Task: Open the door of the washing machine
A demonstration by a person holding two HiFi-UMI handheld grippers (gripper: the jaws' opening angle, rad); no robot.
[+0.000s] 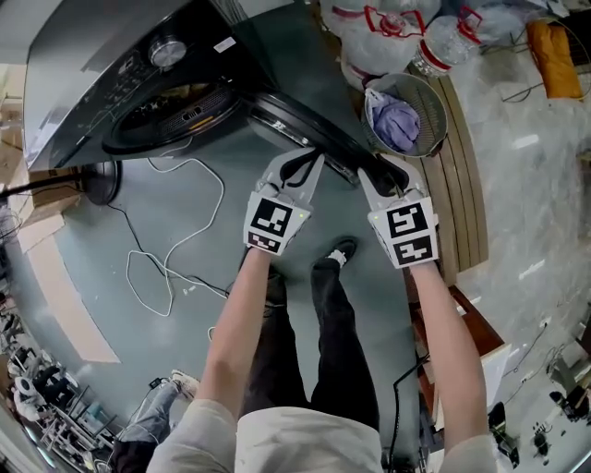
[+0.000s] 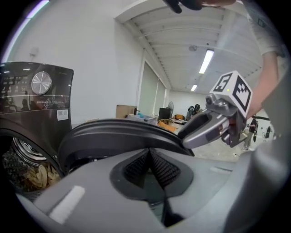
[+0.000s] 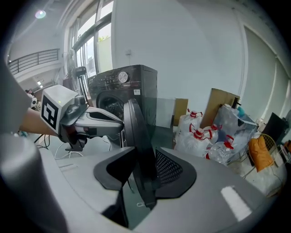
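The dark washing machine (image 1: pixel 111 83) stands at the upper left of the head view, its round door (image 1: pixel 305 129) swung out towards me. My right gripper (image 1: pixel 377 175) is shut on the door's rim. In the right gripper view the rim (image 3: pixel 134 132) runs upright between the jaws of that gripper (image 3: pixel 145 175). My left gripper (image 1: pixel 297 168) is shut on nothing and sits close by the door's outer edge. In the left gripper view its pads (image 2: pixel 157 166) meet, with the door (image 2: pixel 113 134) just beyond. The drum (image 2: pixel 27 168) shows laundry inside.
A wire basket (image 1: pixel 429 102) with purple cloth stands right of the door. Bags of plastic bottles (image 1: pixel 397 28) lie behind it, and wooden planks (image 1: pixel 466 185) run along the right. A white cable (image 1: pixel 175 240) loops over the floor. My shoes (image 1: pixel 337 251) are below the grippers.
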